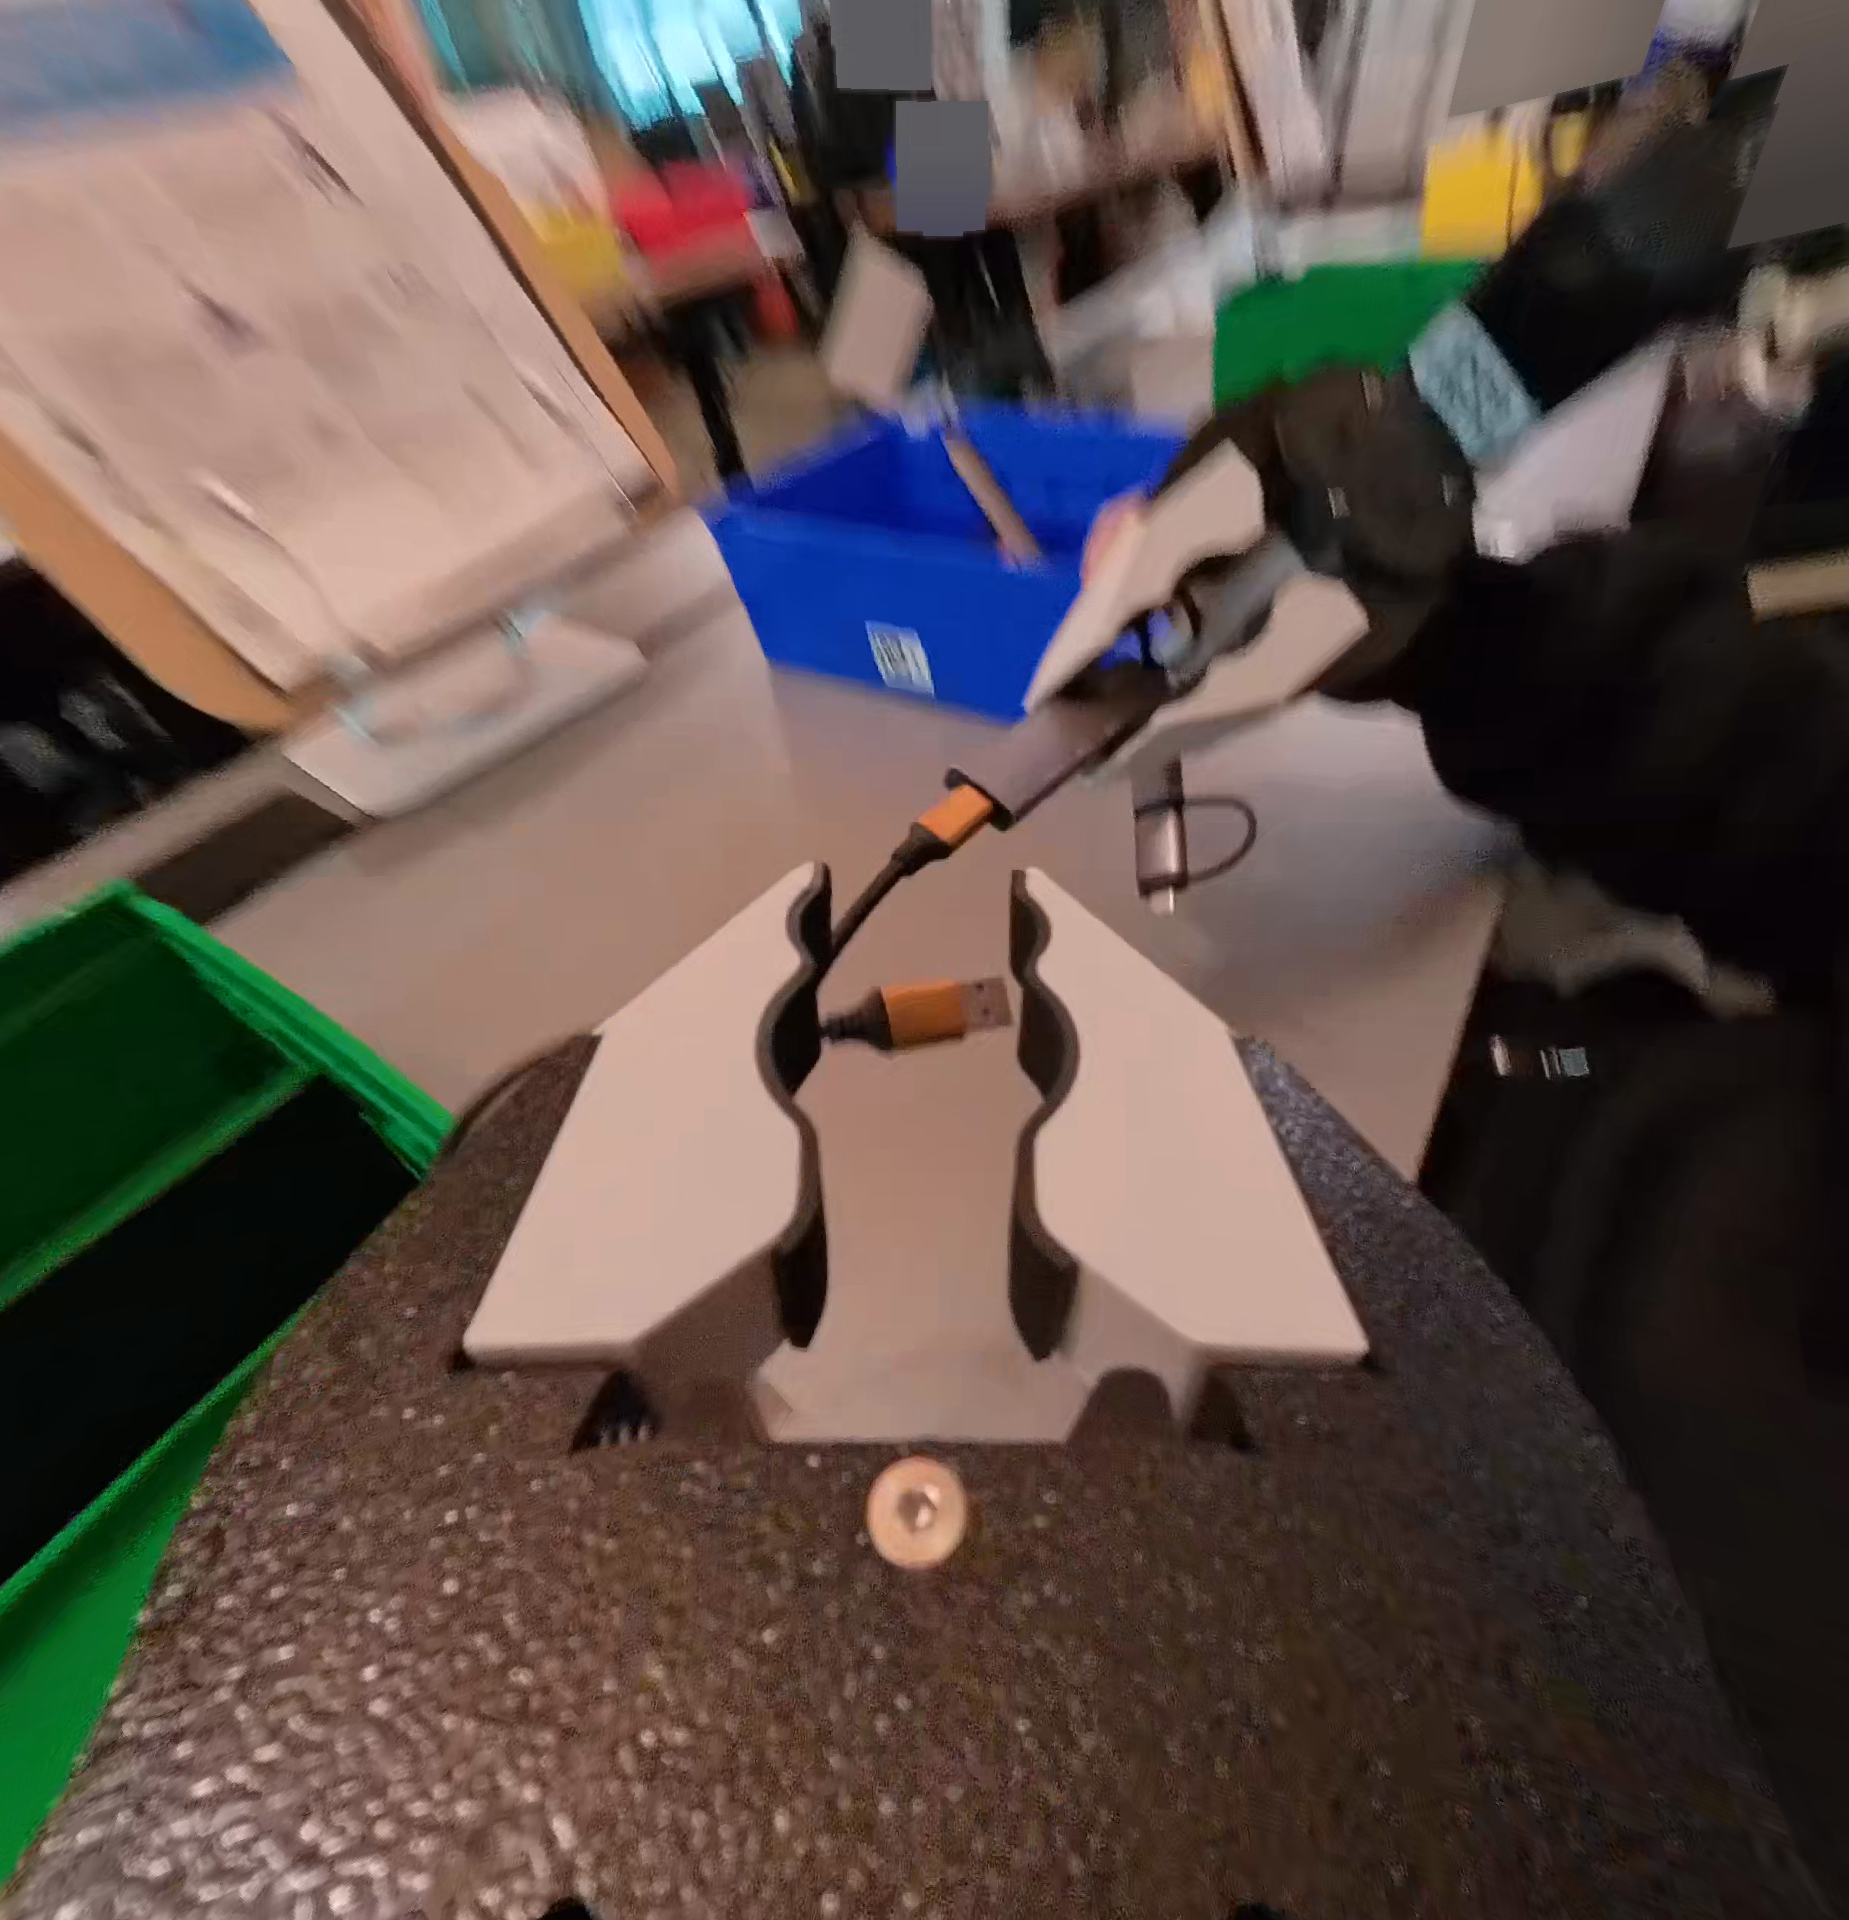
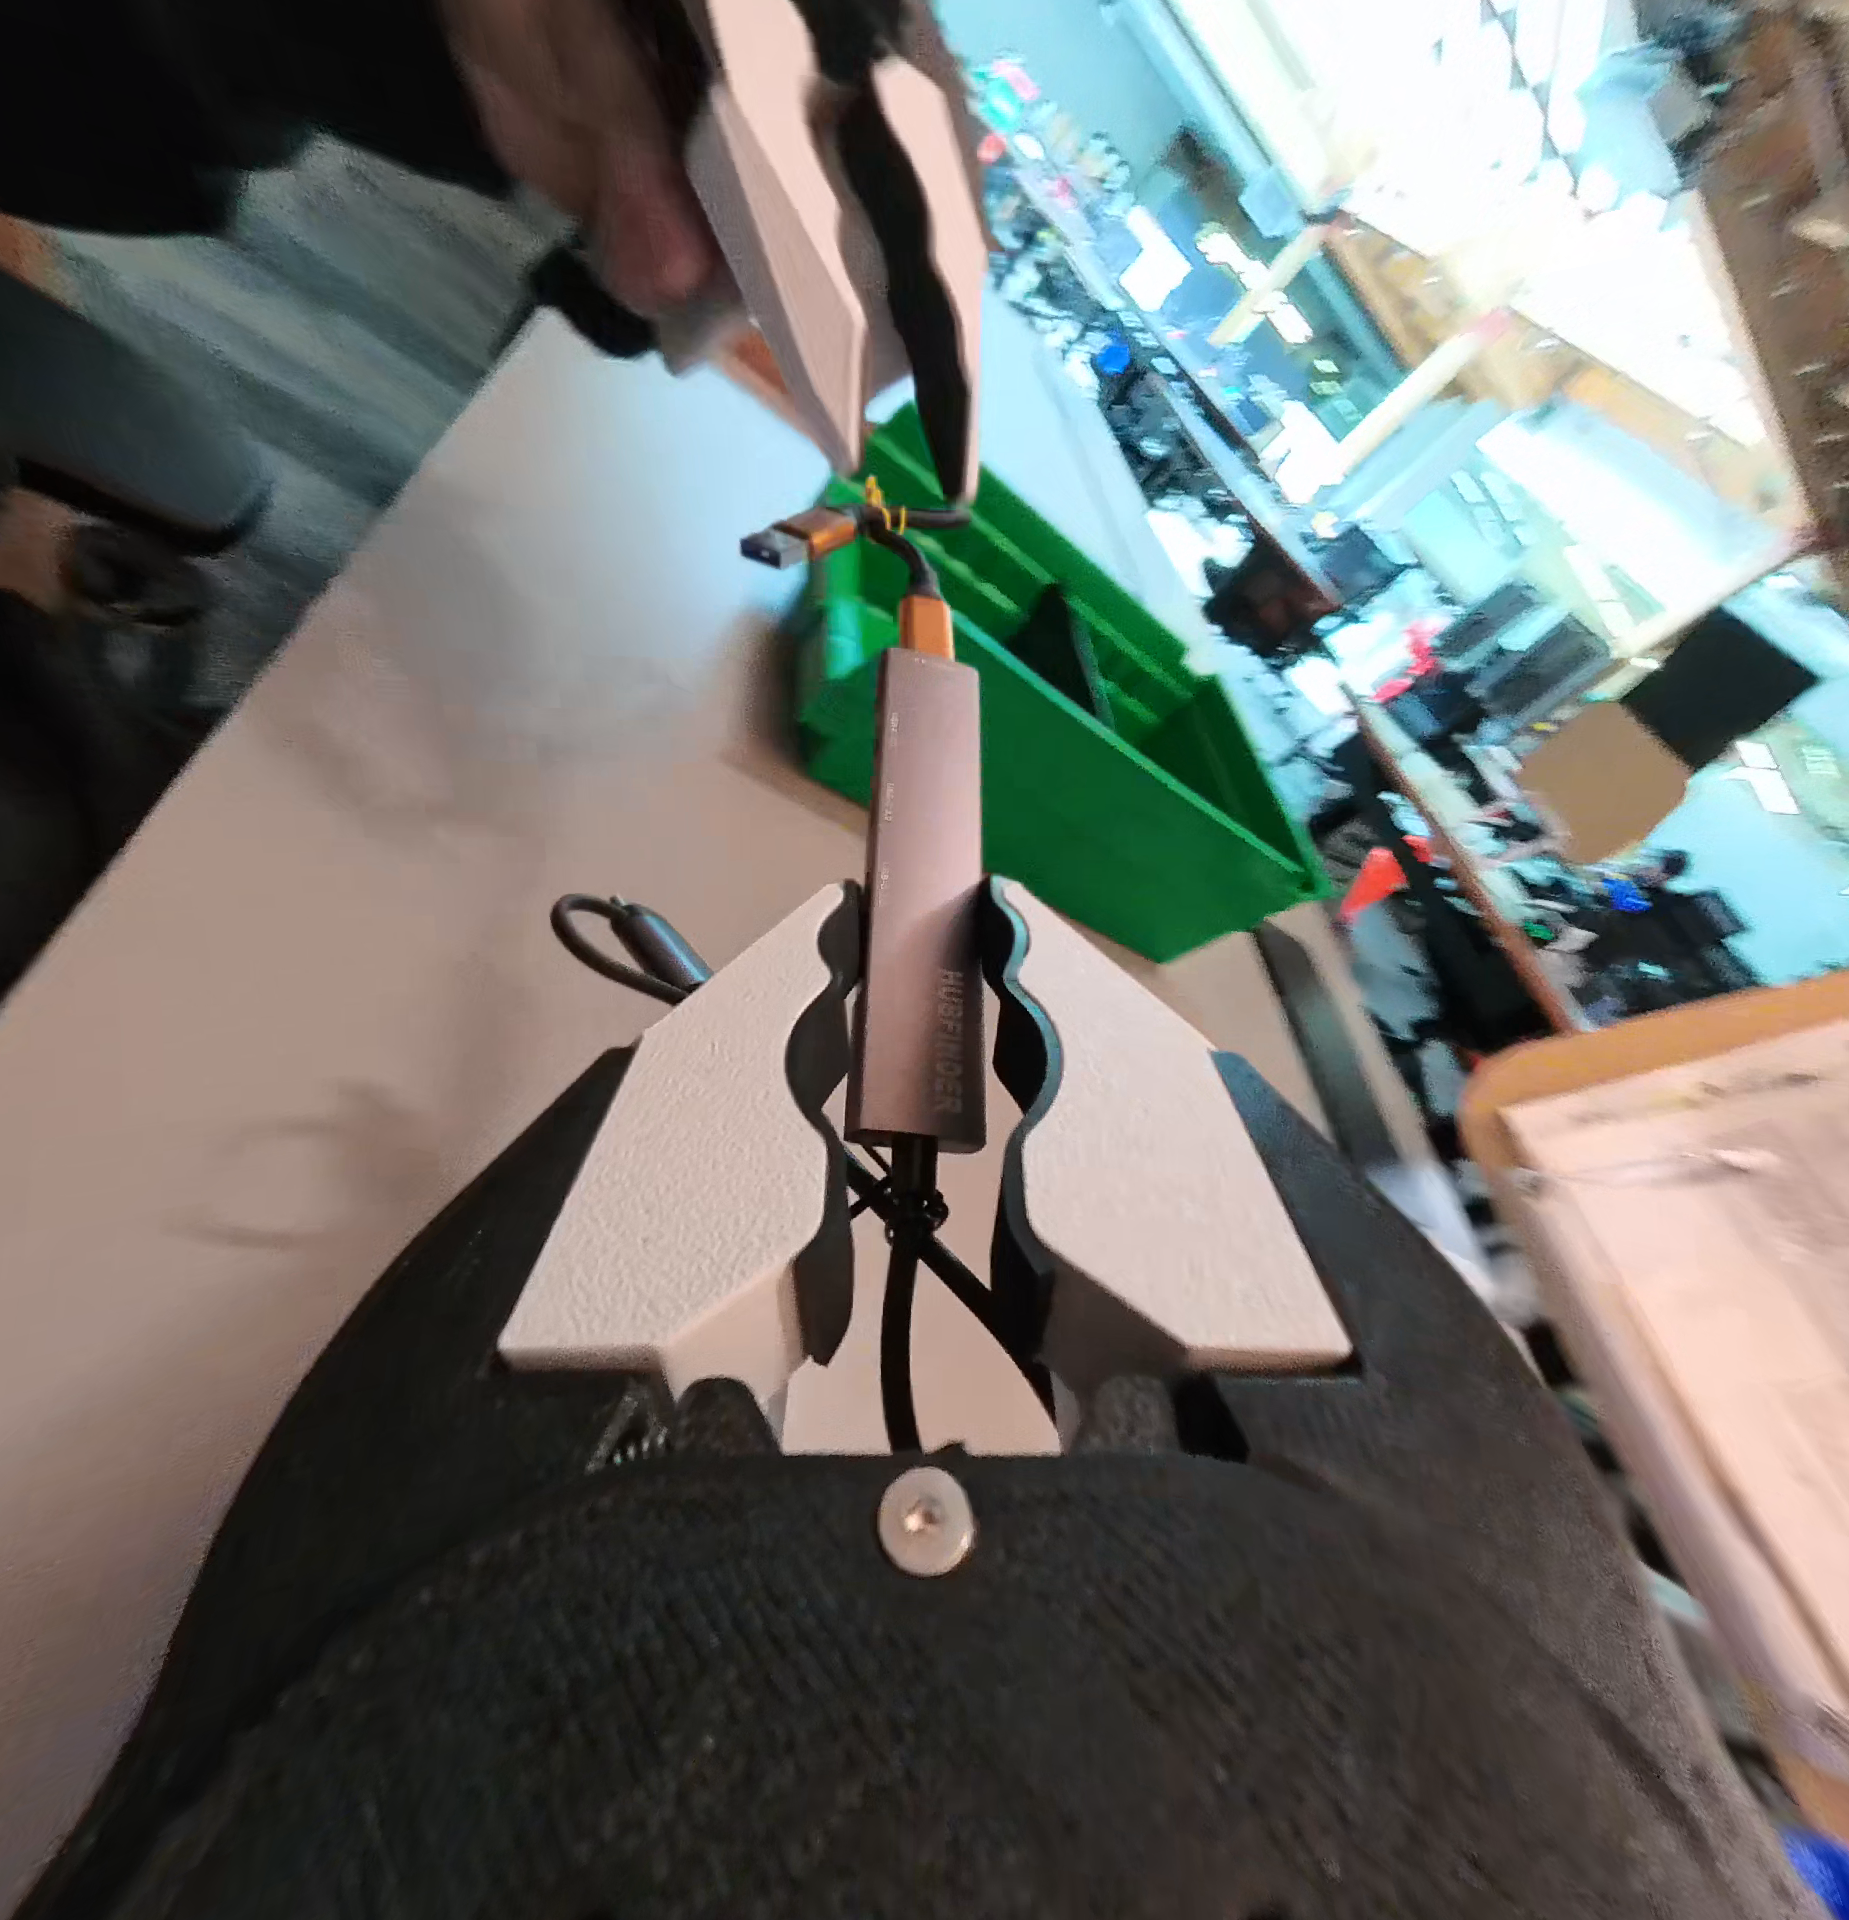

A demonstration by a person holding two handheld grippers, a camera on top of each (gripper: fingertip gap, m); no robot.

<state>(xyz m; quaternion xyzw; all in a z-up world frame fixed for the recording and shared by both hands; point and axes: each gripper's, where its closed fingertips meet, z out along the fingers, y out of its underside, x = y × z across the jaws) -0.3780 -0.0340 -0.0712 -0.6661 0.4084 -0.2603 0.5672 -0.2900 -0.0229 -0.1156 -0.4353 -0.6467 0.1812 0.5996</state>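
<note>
Right tool around slim grey USB hub

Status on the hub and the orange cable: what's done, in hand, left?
Done: grey hub is clamped in the right gripper, and one orange plug looks seated in its end. In hand: left gripper is open around the short cable; its free orange plug hangs between the fingers. Left: that plug is ungripped and connected to nothing.
</note>
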